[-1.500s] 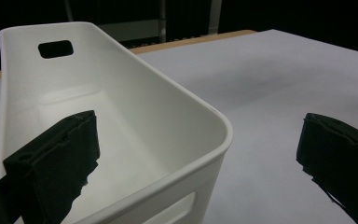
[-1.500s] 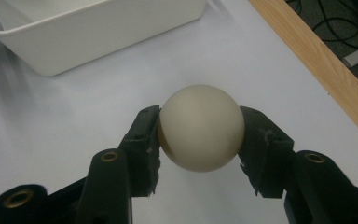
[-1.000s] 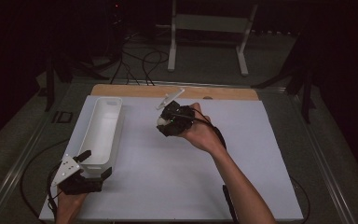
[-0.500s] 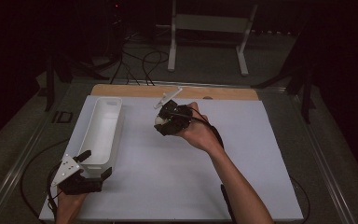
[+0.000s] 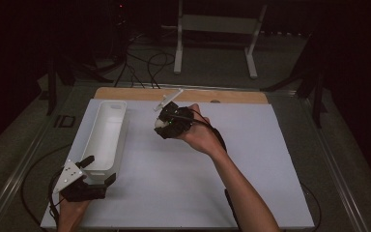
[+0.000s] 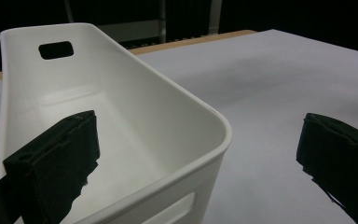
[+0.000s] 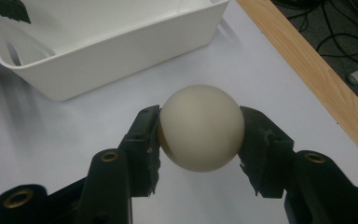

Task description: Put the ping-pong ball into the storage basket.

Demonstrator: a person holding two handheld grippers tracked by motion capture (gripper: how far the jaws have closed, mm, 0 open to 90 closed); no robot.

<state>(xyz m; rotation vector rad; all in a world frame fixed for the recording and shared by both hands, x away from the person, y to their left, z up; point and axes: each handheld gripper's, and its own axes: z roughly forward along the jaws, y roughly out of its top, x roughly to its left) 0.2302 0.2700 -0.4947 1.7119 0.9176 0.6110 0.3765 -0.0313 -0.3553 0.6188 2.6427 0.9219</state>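
White bin (image 5: 104, 137) empty. Left gripper (image 5: 95, 172) at bin's near end, jaws wide, straddling wall. Right gripper (image 7: 199, 135) beside bin, jaws clamping ball (image 7: 200, 127).

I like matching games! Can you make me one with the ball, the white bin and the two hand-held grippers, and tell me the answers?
Things:
1. ball
2. white bin
3. left hand-held gripper
4. right hand-held gripper

States:
A. open, astride the bin's near wall
B. empty, on the table
C. squeezed between two black jaws
D. shut on something round

Pairs: 1-C, 2-B, 3-A, 4-D
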